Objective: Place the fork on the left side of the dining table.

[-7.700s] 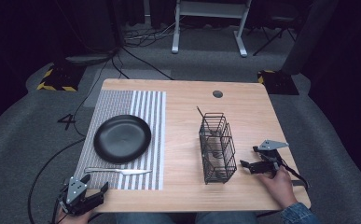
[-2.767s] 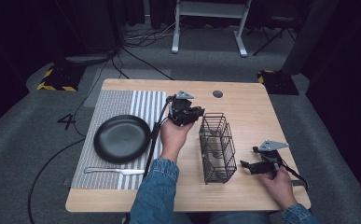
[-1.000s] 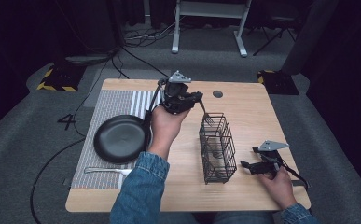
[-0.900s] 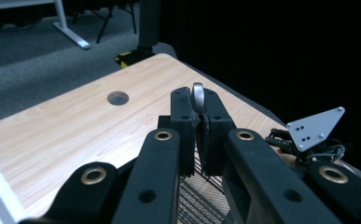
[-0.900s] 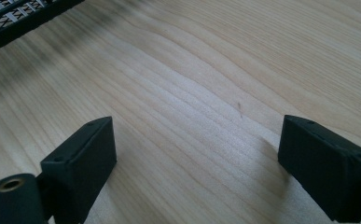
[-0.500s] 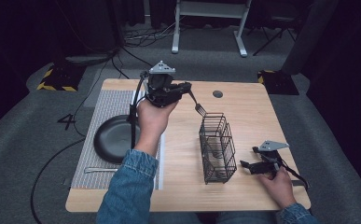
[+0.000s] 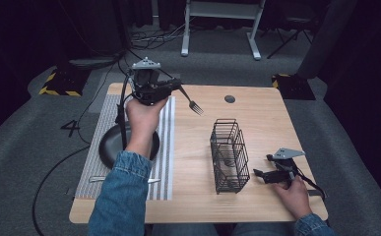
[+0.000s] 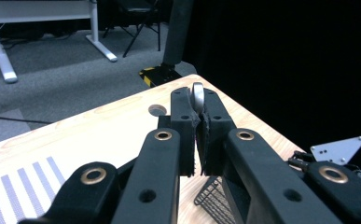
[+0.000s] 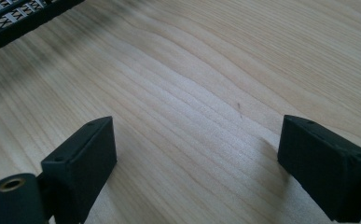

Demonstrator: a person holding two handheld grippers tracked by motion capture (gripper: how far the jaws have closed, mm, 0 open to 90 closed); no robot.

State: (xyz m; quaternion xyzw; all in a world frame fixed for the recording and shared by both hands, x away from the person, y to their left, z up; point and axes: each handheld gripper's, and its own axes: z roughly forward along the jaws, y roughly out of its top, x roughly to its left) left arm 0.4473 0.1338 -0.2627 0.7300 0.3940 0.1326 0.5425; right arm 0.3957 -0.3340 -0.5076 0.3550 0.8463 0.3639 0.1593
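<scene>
A silver fork [image 7: 192, 103] hangs in the air over the far part of the table, tines pointing right and down. My left gripper [image 7: 174, 88] is shut on its handle, held high above the striped placemat [image 7: 166, 142]. In the left gripper view the handle's rounded end [image 8: 197, 95] sticks up between the closed jaws of the left gripper [image 8: 196, 116]. The black wire basket [image 7: 229, 155] stands upright right of centre. My right gripper [image 7: 260, 175] rests on the table just right of the basket, open, with bare wood between its fingers [image 9: 82, 161].
A black plate [image 7: 108, 147] lies on the placemat, partly hidden by the left forearm. A silver utensil [image 7: 98, 179] lies on the placemat's near end. A round cable hole [image 7: 230, 99] sits near the far edge. The basket's foot [image 9: 19, 18] shows in the right gripper view.
The left gripper has carried the fork left and away from the basket, toward the placemat's far end. The right gripper has stayed put.
</scene>
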